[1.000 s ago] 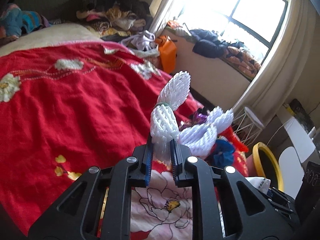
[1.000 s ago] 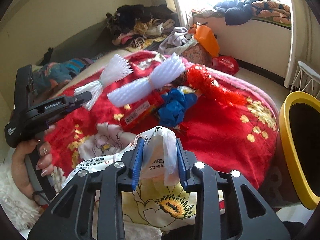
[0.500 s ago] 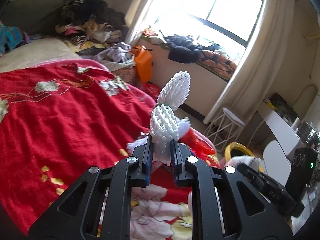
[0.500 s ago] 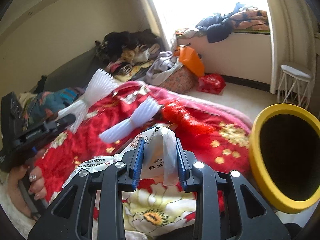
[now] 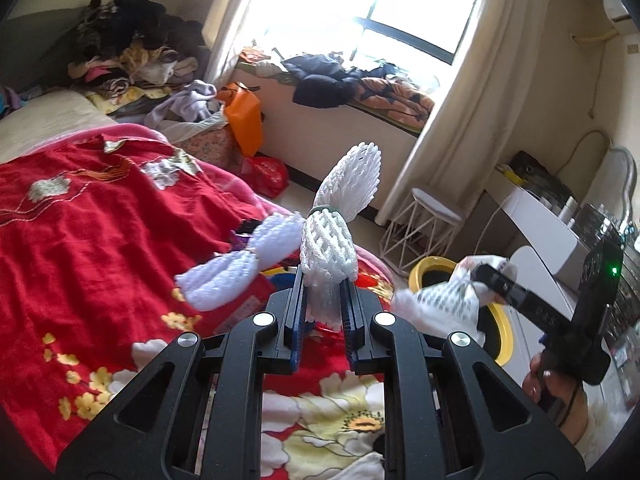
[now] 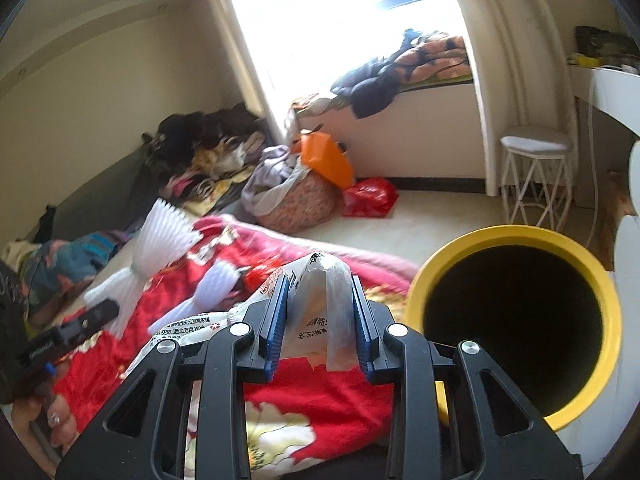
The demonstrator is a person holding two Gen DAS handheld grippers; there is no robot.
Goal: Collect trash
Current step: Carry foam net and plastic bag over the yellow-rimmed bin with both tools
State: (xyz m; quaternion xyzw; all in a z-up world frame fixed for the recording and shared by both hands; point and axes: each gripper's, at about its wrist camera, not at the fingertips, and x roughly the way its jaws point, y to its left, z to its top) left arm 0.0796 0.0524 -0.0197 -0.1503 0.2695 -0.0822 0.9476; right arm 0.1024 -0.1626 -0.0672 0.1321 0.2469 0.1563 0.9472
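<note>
Left tongs (image 5: pixel 323 307): I am squeezing a foam net (image 5: pixel 329 254).
Right tongs (image 6: pixel 320 318): I am squeezing a bag (image 6: pixel 320 312) beside the bin (image 6: pixel 600 368).

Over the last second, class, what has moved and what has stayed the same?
Both grippers swung away from the red blanket toward the yellow bin, which now looms larger. Unchanged: left gripper clamps the white foam net, right gripper the plastic bag.
</note>
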